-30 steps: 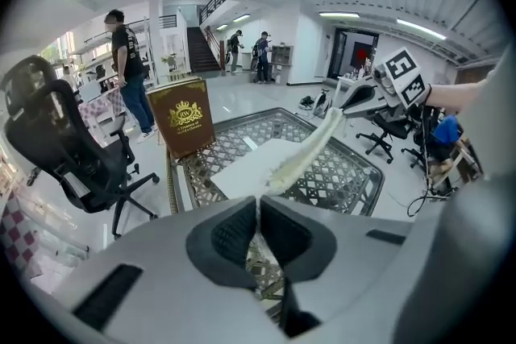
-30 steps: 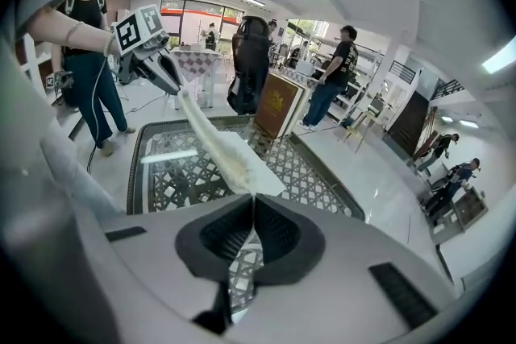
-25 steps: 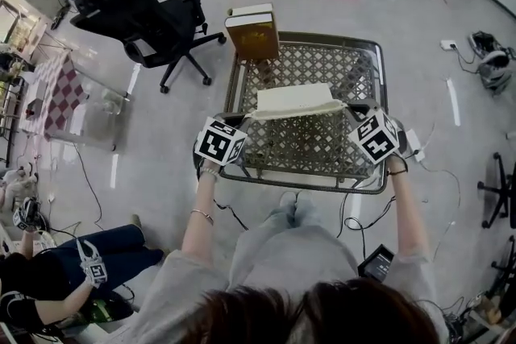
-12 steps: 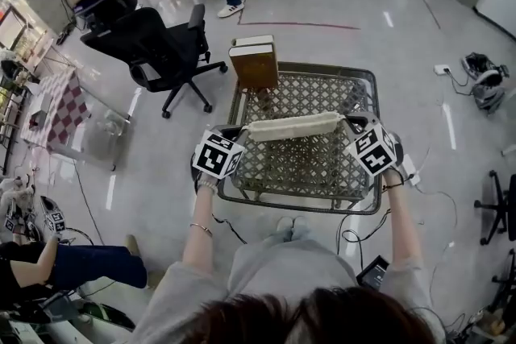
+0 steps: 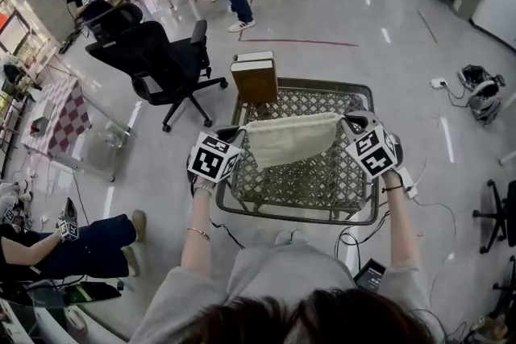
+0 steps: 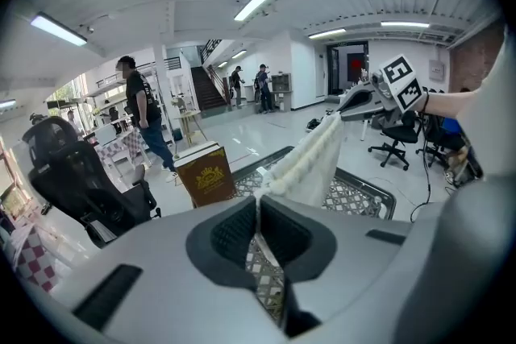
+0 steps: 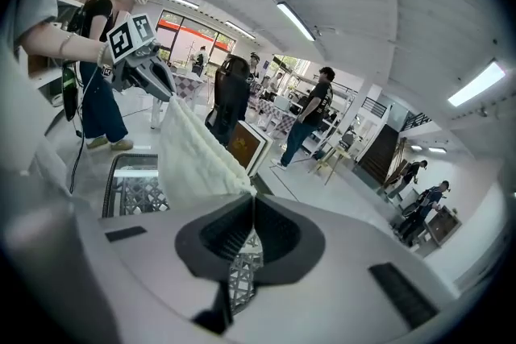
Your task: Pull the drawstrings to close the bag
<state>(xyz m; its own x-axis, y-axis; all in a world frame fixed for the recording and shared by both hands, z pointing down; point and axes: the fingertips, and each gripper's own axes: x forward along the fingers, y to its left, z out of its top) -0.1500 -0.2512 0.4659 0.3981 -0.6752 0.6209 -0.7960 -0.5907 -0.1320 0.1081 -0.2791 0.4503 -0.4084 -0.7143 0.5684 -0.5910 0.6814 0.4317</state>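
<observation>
Bag (image 5: 292, 139) now off table (image 5: 290, 213), drawstrings (image 6: 258, 201) tight in closed fingers (image 6: 230, 234) of left gripper (image 5: 233, 133) and right gripper (image 5: 348, 123)

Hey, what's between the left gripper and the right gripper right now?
The cream bag, gathered and stretched from the left gripper to the right gripper, above the lattice table. The head view shows it.

Both arms are stretched out in front, forearms bare, held well apart and roughly level, with the left gripper (image 5: 235, 133) and right gripper (image 5: 348, 122) angled in toward each other. The jaws on both are clamped together, each pinching a thin bit of drawstring (image 6: 258, 205). There's a bracelet (image 5: 199, 233) on the left wrist and a dark band (image 5: 393, 188) on the right.
</observation>
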